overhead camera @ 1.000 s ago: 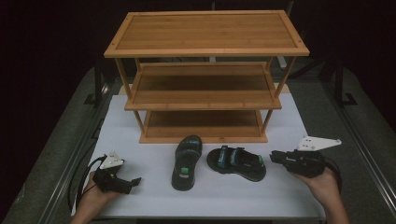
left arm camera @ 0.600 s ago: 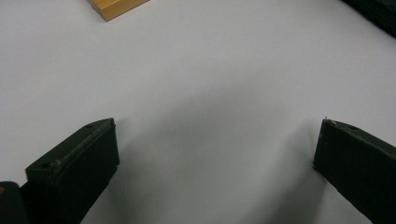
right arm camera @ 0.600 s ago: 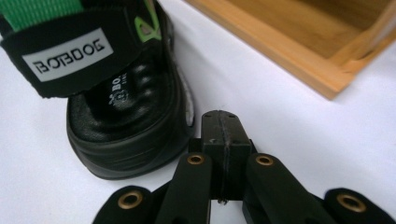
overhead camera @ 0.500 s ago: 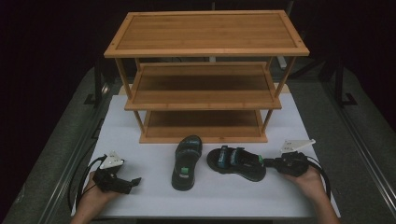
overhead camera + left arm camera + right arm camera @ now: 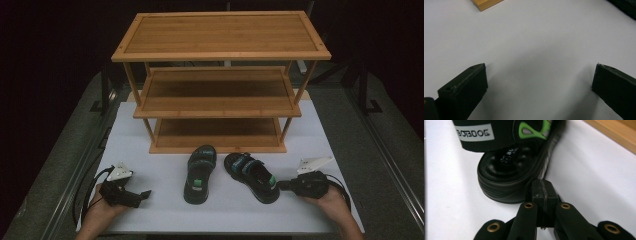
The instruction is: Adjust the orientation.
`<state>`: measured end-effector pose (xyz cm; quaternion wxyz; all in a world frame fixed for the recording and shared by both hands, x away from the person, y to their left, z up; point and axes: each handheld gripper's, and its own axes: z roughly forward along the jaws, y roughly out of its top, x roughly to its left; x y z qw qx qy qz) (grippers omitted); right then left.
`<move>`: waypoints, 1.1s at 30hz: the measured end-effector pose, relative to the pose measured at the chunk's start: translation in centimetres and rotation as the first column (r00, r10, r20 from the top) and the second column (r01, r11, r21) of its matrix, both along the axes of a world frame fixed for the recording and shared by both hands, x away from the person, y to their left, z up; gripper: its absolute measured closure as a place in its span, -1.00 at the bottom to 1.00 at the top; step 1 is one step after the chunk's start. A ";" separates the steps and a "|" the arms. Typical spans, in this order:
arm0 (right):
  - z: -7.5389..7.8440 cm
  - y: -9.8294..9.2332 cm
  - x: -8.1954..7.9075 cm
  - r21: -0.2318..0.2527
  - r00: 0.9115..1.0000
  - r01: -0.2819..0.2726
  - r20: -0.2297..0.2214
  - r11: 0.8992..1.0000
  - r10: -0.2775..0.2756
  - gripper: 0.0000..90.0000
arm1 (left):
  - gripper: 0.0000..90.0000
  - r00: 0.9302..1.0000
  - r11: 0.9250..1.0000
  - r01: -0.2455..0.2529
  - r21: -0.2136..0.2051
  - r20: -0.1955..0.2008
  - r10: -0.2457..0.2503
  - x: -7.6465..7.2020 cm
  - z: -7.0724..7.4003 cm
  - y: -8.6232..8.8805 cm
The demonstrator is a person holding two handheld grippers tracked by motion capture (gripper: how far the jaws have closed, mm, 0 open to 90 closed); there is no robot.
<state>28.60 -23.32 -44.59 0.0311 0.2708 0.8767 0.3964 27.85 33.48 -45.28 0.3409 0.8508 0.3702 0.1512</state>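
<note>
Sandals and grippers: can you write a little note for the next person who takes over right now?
Left gripper: open, holding nothing, on the white tabletop.
Right gripper: shut, holding nothing, its tip at the heel of the right sandal.
Left sandal lies beside it, both in front of the wooden rack.
Done: nothing is on the shelves.
Left: probably grip each sandal and set it on the rack.
</note>
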 end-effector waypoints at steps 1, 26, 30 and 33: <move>0.1 0.8 -0.1 0.000 0.999 -0.035 -0.008 0.999 0.035 0.99 | -1.00 1.000 1.000 0.000 0.000 0.000 0.000 0.0 0.0 0.0; 5.1 2.0 1.0 0.150 0.998 0.004 0.057 0.989 -0.013 0.34 | -1.00 1.000 1.000 0.000 0.001 0.000 0.000 0.0 0.0 0.0; 5.7 3.3 2.0 0.140 0.997 -0.005 0.080 0.990 -0.006 0.30 | -1.00 1.000 1.000 0.000 0.000 0.001 0.000 0.0 0.0 0.0; 5.7 4.5 2.7 0.135 0.996 -0.021 0.085 0.991 0.010 0.28 | -1.00 1.000 1.000 0.000 -0.001 0.001 0.000 0.0 0.0 0.0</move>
